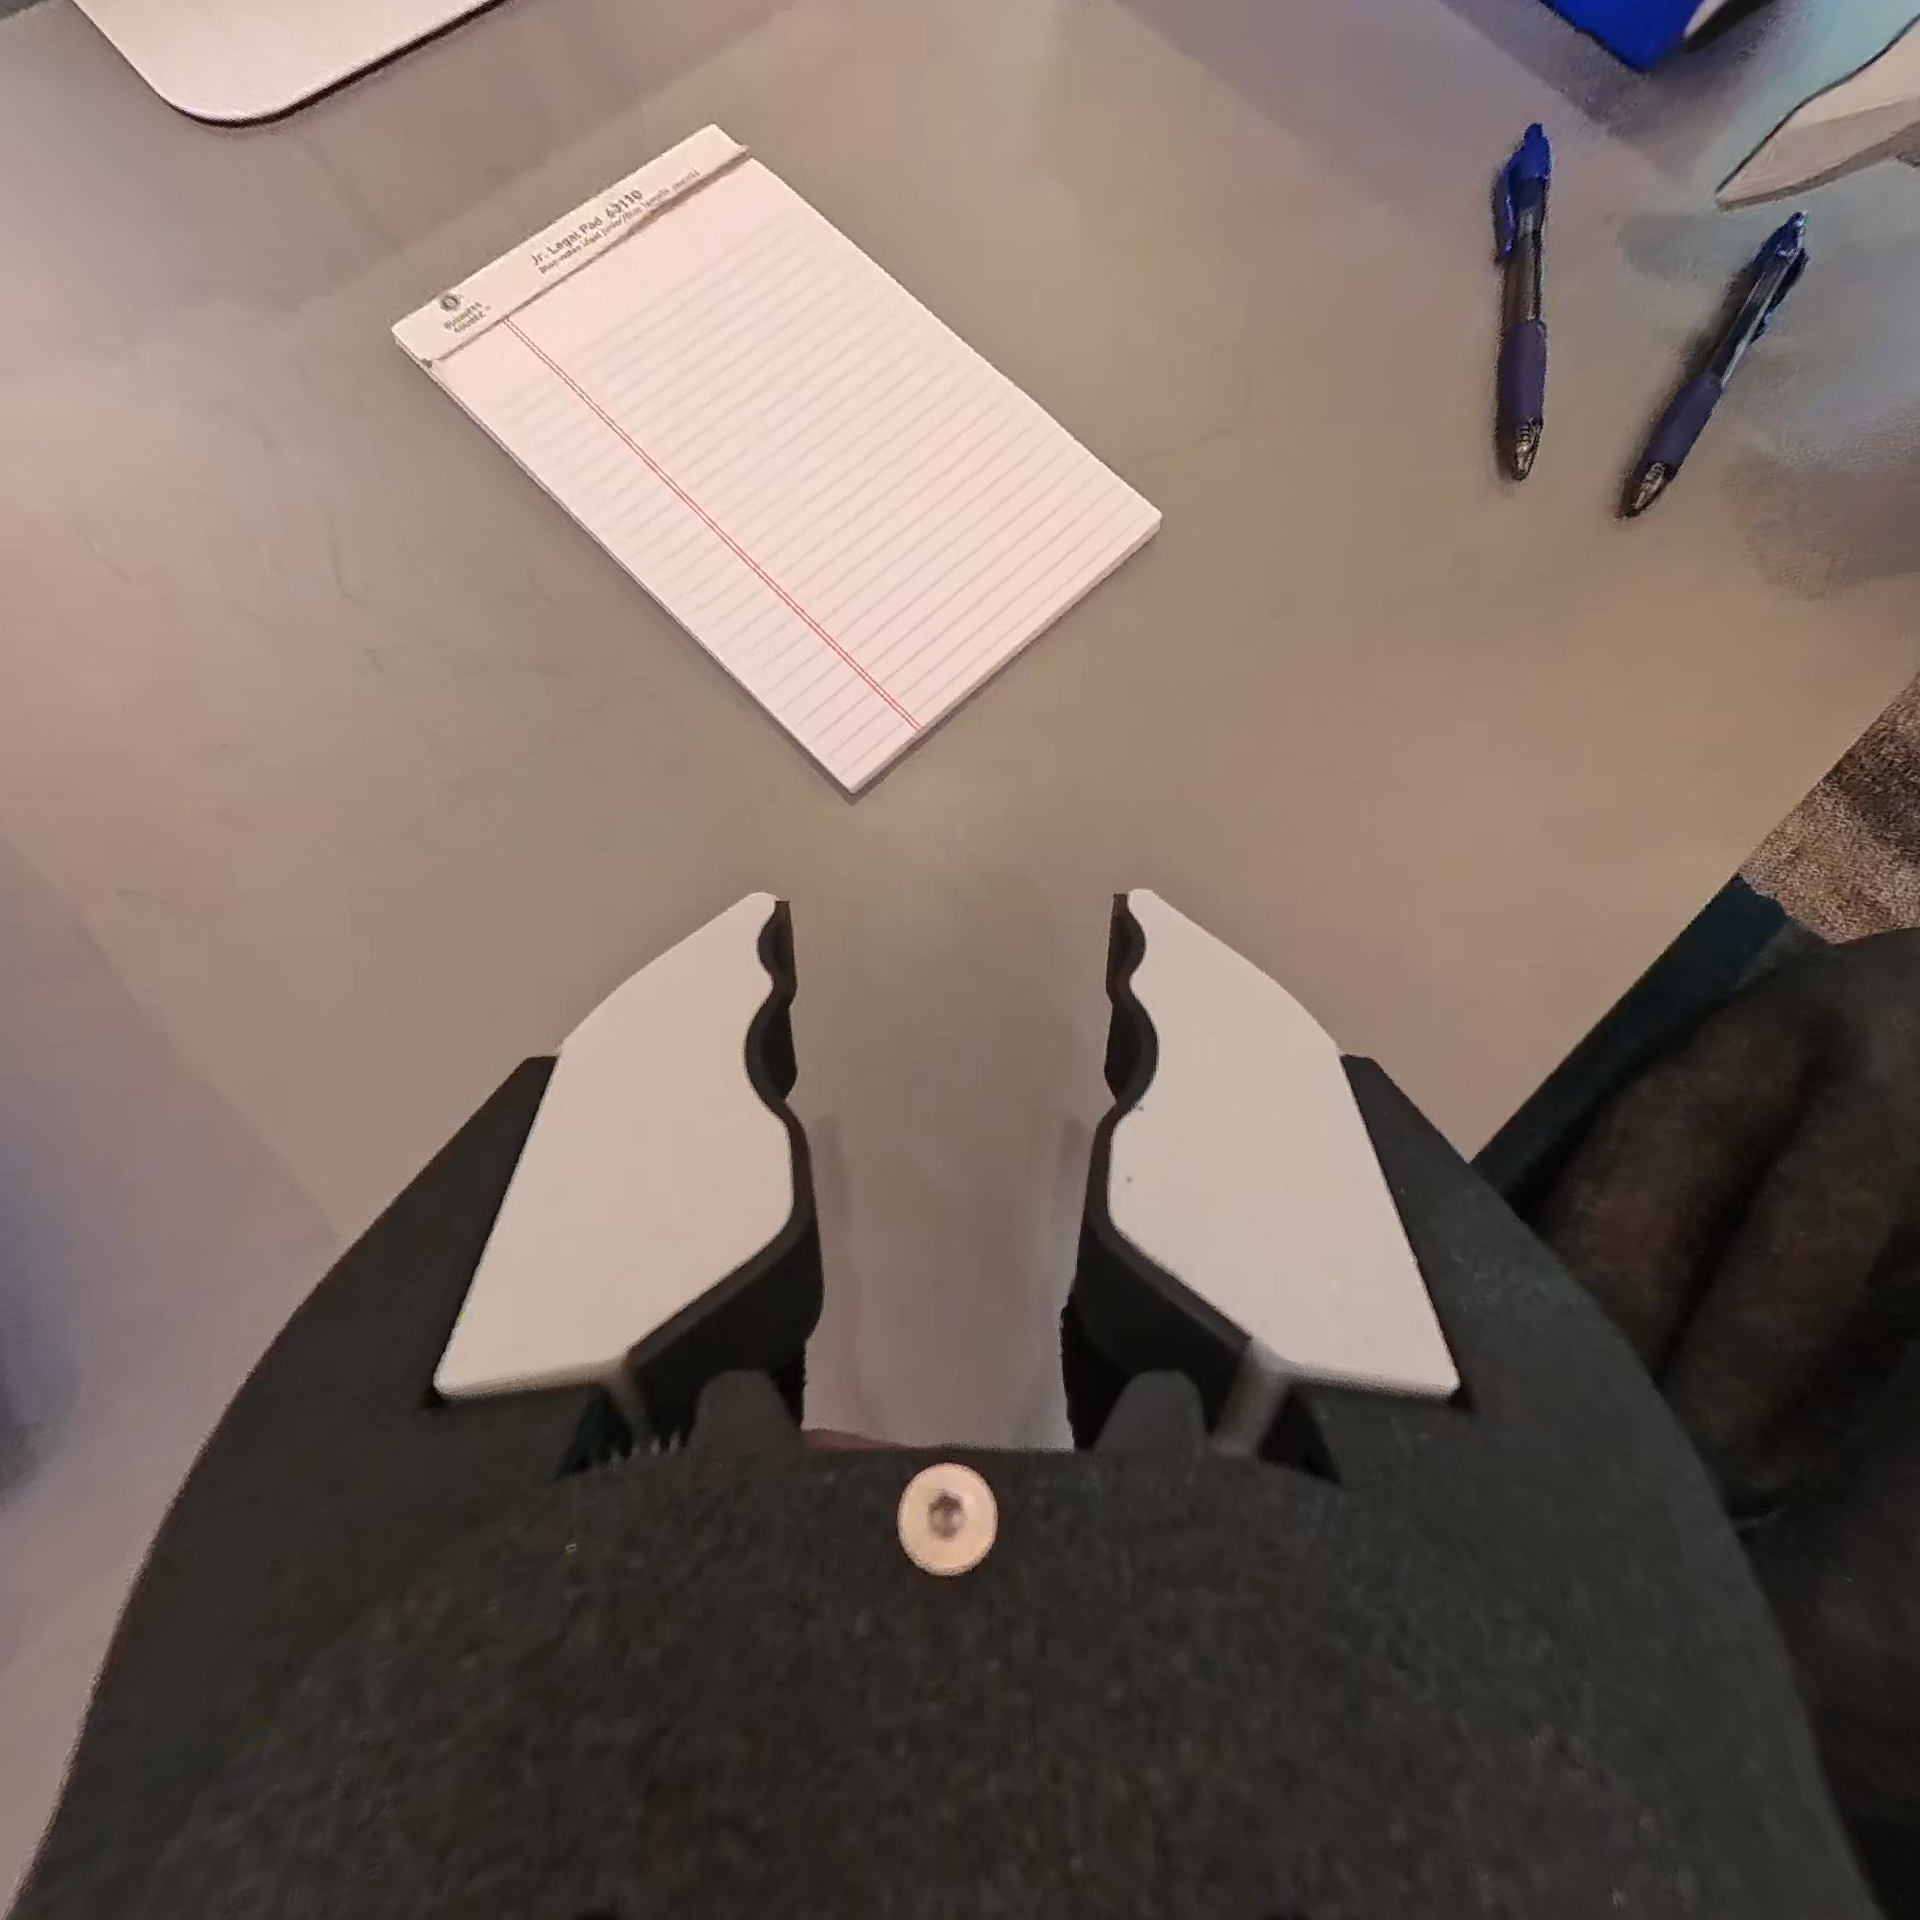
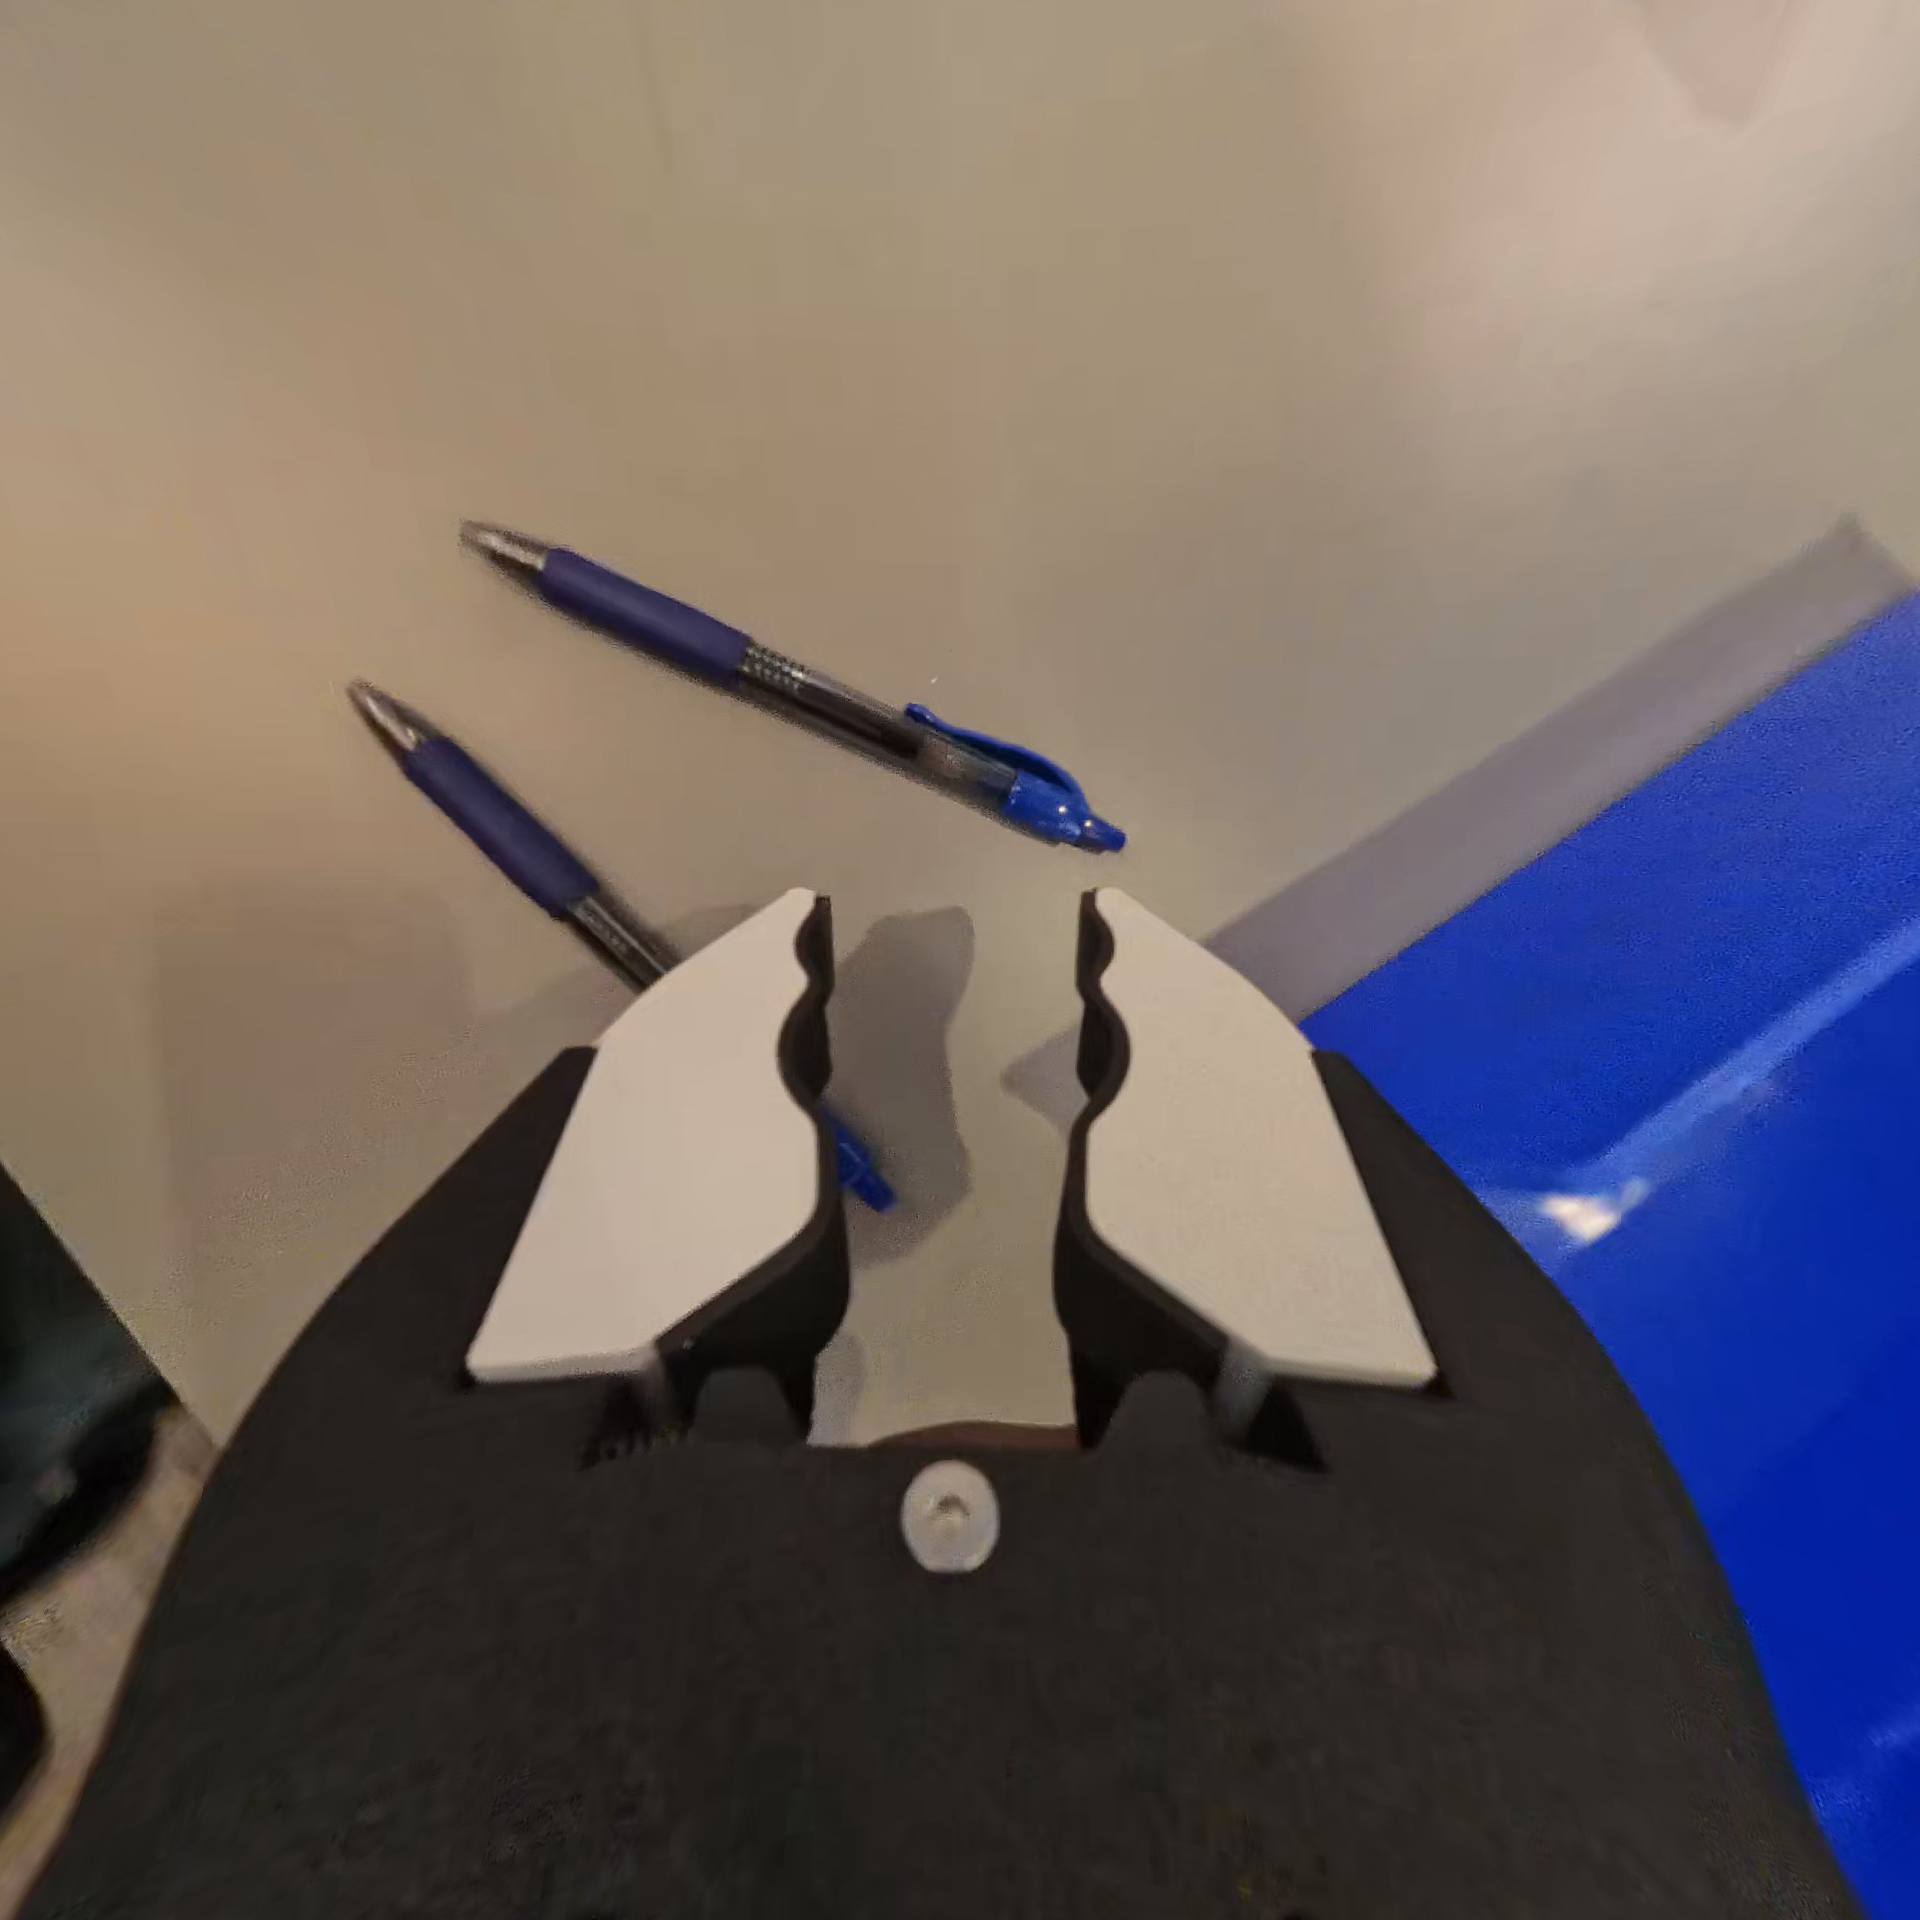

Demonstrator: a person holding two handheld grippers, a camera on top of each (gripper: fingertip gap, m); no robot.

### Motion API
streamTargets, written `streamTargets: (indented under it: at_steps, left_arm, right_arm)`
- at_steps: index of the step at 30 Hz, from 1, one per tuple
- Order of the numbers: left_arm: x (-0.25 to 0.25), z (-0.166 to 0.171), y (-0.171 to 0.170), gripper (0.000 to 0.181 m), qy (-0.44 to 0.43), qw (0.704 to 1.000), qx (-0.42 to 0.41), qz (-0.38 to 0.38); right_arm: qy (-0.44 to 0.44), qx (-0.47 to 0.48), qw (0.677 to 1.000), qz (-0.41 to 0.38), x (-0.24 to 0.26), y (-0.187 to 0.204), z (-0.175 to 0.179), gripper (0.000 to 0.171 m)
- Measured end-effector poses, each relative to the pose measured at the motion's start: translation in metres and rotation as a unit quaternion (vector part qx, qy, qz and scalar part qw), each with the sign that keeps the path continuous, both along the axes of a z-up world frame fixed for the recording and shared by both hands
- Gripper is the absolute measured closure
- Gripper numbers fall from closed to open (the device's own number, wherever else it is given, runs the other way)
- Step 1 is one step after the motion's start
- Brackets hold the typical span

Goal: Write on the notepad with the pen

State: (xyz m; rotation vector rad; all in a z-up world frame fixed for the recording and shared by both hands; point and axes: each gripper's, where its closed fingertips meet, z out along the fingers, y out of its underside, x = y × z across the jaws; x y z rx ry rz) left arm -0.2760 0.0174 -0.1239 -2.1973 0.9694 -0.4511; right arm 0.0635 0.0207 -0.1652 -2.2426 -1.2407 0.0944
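A white lined notepad (image 1: 774, 457) with a red margin line lies at an angle on the grey table, its top sheet blank. Two blue retractable pens lie side by side to its right: one pen (image 1: 1519, 301) and a second pen (image 1: 1714, 369). My left gripper (image 1: 951, 904) is open and empty, hovering short of the pad's near corner. My right gripper (image 2: 956, 904) is open and empty above the pens. In the right wrist view the far pen (image 2: 790, 681) lies just beyond the fingertips; the near pen (image 2: 499, 821) runs under the left finger (image 2: 675, 1153), its clip end showing between the jaws.
A blue box (image 2: 1662, 1039) stands right of my right gripper and shows in the left wrist view (image 1: 1621, 26). A light grey mat (image 1: 260, 52) lies at the far left. The other gripper's finger (image 1: 1818, 145) shows at the top right. The table edge (image 1: 1808, 790), carpet and a dark chair are at the right. Across from one pair of fingers to the other is roughly 35 centimetres.
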Motion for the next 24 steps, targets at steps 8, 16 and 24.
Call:
streamTargets:
  at_steps: [8, 16, 24]
  left_arm:
    - [-0.001, 0.001, 0.005, 0.124, 0.004, 1.0, -0.001, -0.009]
    - [-0.009, -0.007, 0.002, 0.124, 0.016, 1.0, -0.006, -0.01]
    - [-0.009, -0.007, -0.001, 0.124, 0.015, 1.0, -0.009, -0.019]
  right_arm:
    - [-0.186, -0.081, 0.962, 0.18, -0.005, 0.011, 0.001, 0.125]
    - [-0.227, -0.093, 0.95, 0.191, 0.001, 0.027, -0.018, 0.129]
    - [-0.298, -0.107, 0.928, 0.194, -0.001, 0.032, -0.025, 0.135]
